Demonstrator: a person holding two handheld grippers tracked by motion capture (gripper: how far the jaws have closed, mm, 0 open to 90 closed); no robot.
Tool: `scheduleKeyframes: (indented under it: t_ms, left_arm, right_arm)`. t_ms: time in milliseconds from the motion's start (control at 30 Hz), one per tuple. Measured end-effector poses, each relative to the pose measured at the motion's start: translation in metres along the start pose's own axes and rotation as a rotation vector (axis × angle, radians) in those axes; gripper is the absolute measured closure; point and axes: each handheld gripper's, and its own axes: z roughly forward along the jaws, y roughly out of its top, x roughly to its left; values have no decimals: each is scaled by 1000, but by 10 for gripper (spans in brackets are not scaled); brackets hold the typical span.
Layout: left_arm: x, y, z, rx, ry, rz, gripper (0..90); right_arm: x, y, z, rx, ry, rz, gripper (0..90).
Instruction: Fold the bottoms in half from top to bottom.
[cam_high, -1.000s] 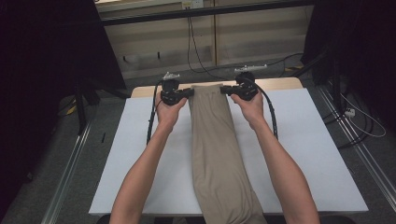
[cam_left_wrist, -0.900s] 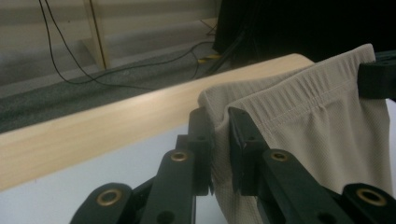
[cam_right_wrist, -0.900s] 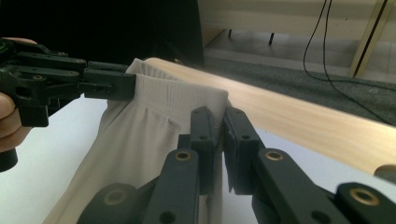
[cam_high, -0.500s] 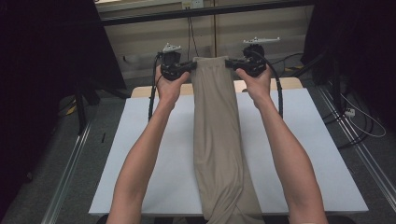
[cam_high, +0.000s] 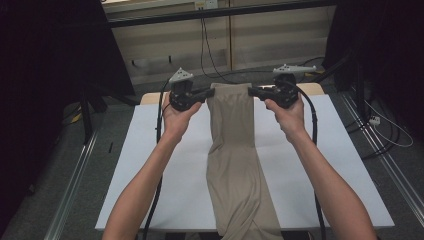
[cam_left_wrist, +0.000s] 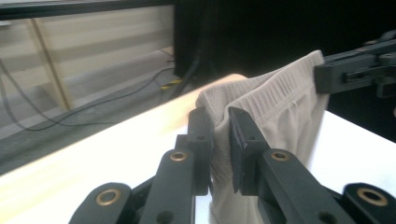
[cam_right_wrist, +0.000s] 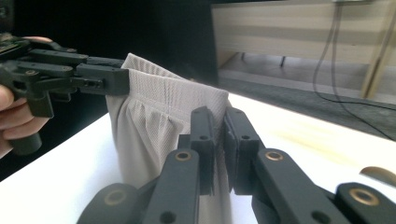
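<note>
Between the two grippers, a pair of beige trousers (cam_high: 235, 150) is held up by its ribbed waistband (cam_left_wrist: 275, 93), which is stretched taut from one gripper to the other. The left gripper (cam_high: 202, 93) is clamped on the waistband's left corner: in the left gripper view, the fabric is seen pinched between the two black jaws, with a fold of cloth bulging just above them and the rest hanging below. The right gripper (cam_high: 253, 91) is likewise clamped on the opposite corner, the cloth being squeezed between its jaws in the right gripper view, where the other gripper is seen farther off at the far end of the waistband. Both grippers are pointed inward, toward each other, and are held level above the far edge of the white table (cam_high: 150, 165). From the raised waistband the trousers are draped downward and toward the person, the legs being laid folded together along the middle of the table, below and behind both grippers, and reaching past its near edge. A hand (cam_high: 176, 117) is wrapped around each gripper's body.
</note>
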Motion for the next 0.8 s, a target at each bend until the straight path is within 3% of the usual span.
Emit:
scheduleKeyframes:
  t_ms: [167,267,333,467,667,733,800]
  left_arm:
    - [-30,-12,-31,-2,-62,49,800]
    - [-49,-24,-46,23,-98,90,799]
    - [-62,-37,-54,53,-123,116,798]
    - [-82,-71,-65,116,-165,123,798]
    - [-100,-120,-69,199,-227,114,793]
    - [-105,-137,-68,233,-243,122,791]
    - [-109,-150,-67,269,-261,130,787]
  right_arm:
    - [18,-19,-27,4,58,-25,829]
    - [31,-35,-44,21,86,-46,829]
    - [39,-48,-54,46,102,-51,829]
    - [53,-82,-66,107,135,-55,828]
    - [66,-132,-72,203,179,-52,826]
    - [71,-147,-74,230,186,-89,826]
    - [75,-160,-76,263,196,-95,825]
